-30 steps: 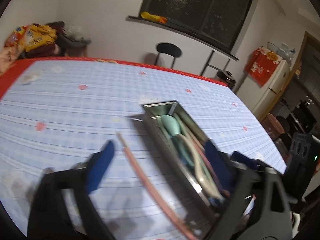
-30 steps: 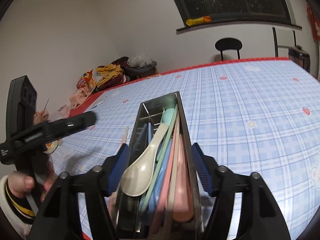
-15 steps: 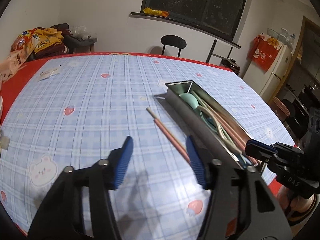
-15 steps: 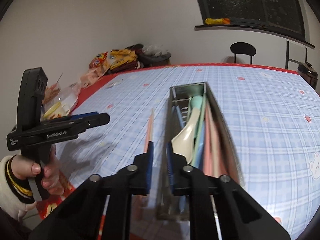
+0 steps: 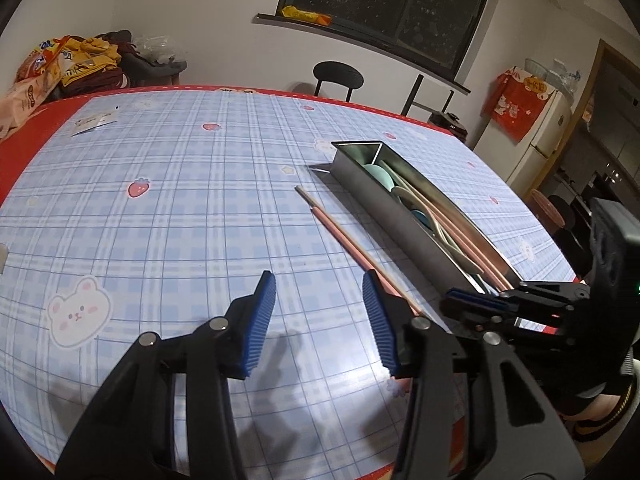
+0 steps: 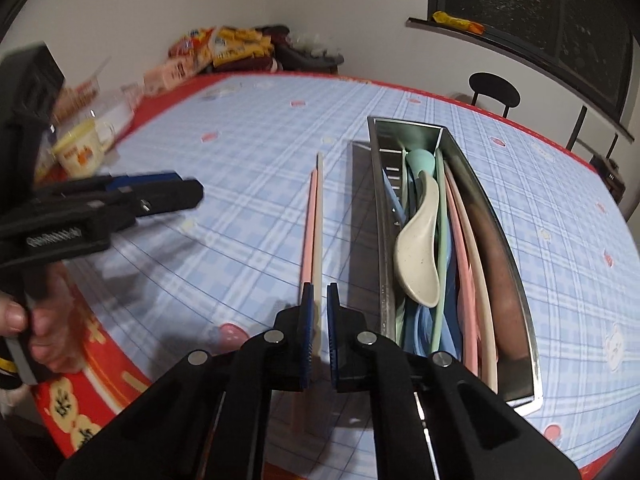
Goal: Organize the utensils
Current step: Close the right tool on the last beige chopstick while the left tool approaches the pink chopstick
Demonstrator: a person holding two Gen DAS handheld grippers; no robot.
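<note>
Both wrist cams close, angled down — share tray (image 5: pixel 404 216) (image 6: pixel 516 280), tablecloth (image 5: pixel 180 220) (image 6: pixel 248 168).

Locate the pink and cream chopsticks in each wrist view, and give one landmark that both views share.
Left wrist view: the chopsticks lie on the tablecloth, running diagonally from centre toward lower right, just left of the steel tray.
Right wrist view: chopsticks run straight up the middle, their near end between the right gripper's jaws.
Shared landmark: the steel tray holding spoons, right of the chopsticks in both.

Home dining room: tablecloth-covered table (image 5: pixel 180 200), fridge (image 5: pixel 536 136), chair (image 5: pixel 338 76).
</note>
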